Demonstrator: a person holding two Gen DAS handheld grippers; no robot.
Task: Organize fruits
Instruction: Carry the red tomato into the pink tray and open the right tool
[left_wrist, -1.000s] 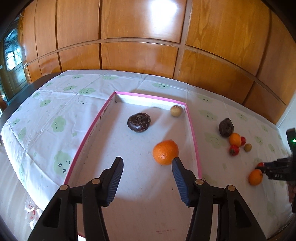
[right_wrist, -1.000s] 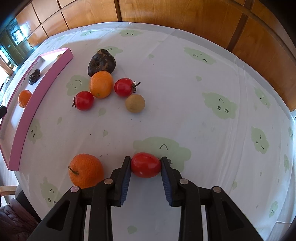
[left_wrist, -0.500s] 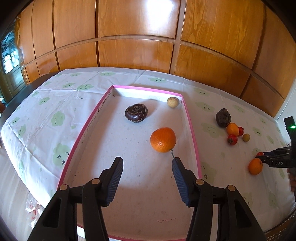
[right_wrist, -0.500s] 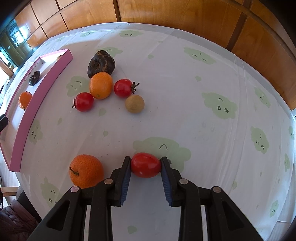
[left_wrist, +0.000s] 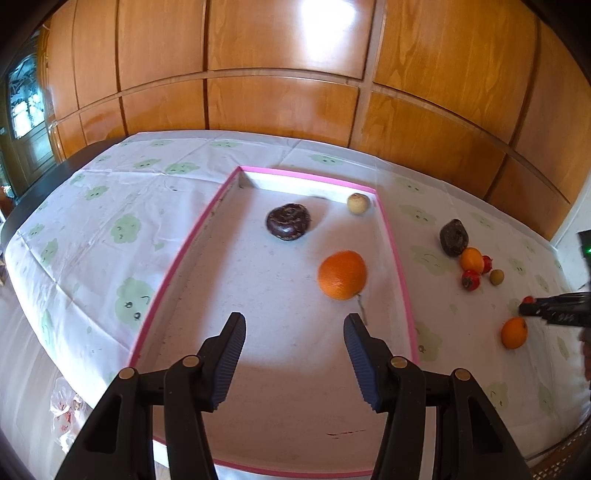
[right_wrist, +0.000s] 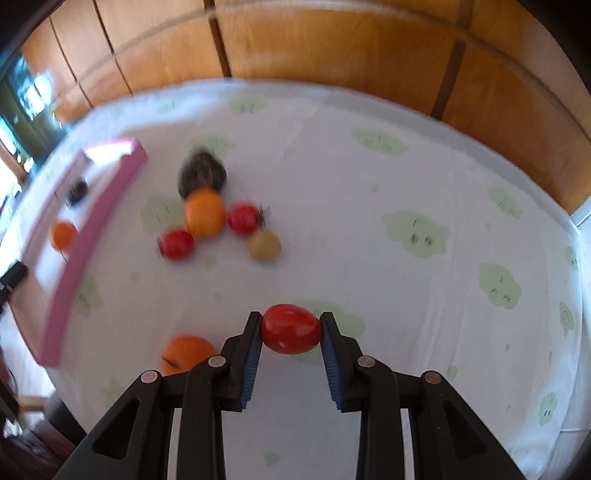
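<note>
**A:** What is lying at the left of the left wrist view?

**B:** The pink-rimmed tray is occupying the centre-left of the frame on the patterned tablecloth. Inside it, a dark fruit is sitting in the upper middle, a small pale fruit in the upper right corner, and an orange right of centre. The left gripper is hovering at lower centre above the tray floor, its jaws standing apart with nothing between them.

**A:** And further right?

**B:** Outside the tray's right wall, a cluster of loose fruit is waiting at centre right, with a lone orange fruit at lower right.

**A:** What is the right gripper doing?

**B:** In the right wrist view, the right gripper is clamping a red tomato at lower centre, both pads pressing its sides. The scene around it is blurring, and the tomato appears to be off the cloth, though I cannot confirm the gap.

**A:** Which step is this?

**B:** Judging by the grip, the tomato is being carried off for sorting. The tray is showing at the far left of that view, so the next move is probably calling for a sweep leftward over the pink rim, clear of the fruit cluster, then a release onto bare tray floor.
</note>
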